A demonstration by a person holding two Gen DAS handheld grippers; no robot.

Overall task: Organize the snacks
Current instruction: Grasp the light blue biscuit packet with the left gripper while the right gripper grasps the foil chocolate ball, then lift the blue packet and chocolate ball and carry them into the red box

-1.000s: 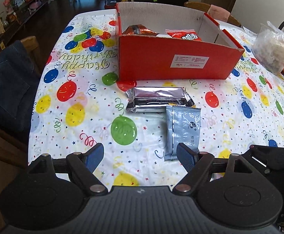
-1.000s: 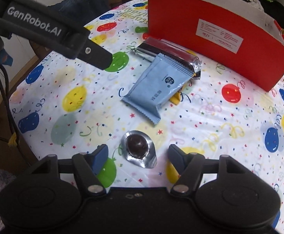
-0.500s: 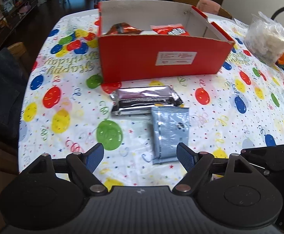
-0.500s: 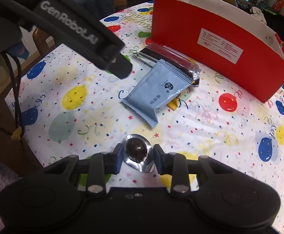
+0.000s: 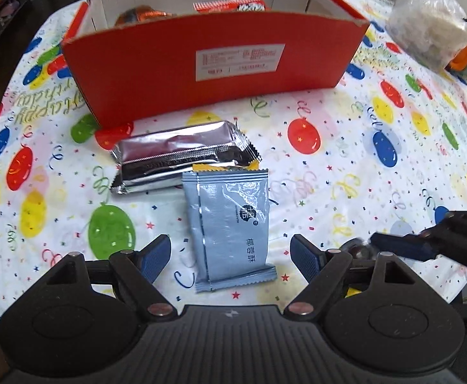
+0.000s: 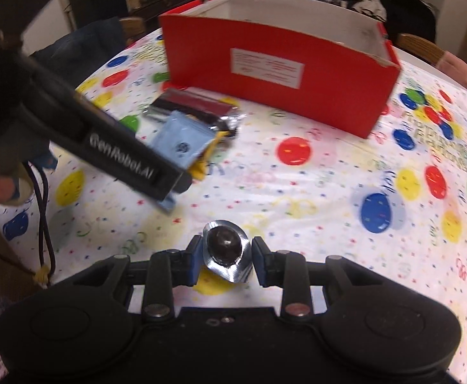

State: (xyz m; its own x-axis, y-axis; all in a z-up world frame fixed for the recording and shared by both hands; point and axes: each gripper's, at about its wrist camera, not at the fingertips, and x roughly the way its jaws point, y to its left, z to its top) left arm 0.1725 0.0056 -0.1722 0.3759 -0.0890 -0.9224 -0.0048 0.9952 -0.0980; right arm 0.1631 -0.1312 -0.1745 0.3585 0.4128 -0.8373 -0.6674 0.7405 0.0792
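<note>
Right wrist view shows your right tongs point(image 6: 224, 252) clamped on the foil chocolate cup point(image 6: 226, 251), ready for the red box point(image 6: 281, 73) at 12 o'clock; your left tongs point(image 5: 230, 252) straddle the blue packet point(image 5: 232, 227), wide.

Tablecloth point(image 5: 345, 147): white, printed w/ red, blue, yellow & green balloons, small stars, curly streamers. Box point(image 5: 156, 73) ahead of both grippers: red outside, white inside, white label w/ red print. Pale blue-grey packet point(image 5: 233, 224) is seen between the left gripper point(image 5: 230, 252) fingers, dark round logo & dark lettering on it. Silver foil packet point(image 5: 182, 156) beyond it, yellow edge showing beside it. Right gripper point(image 6: 225, 256): black w/ blue pads, a dark brown sweet in a shiny silver foil cup point(image 6: 227, 252) is pinched there.
</note>
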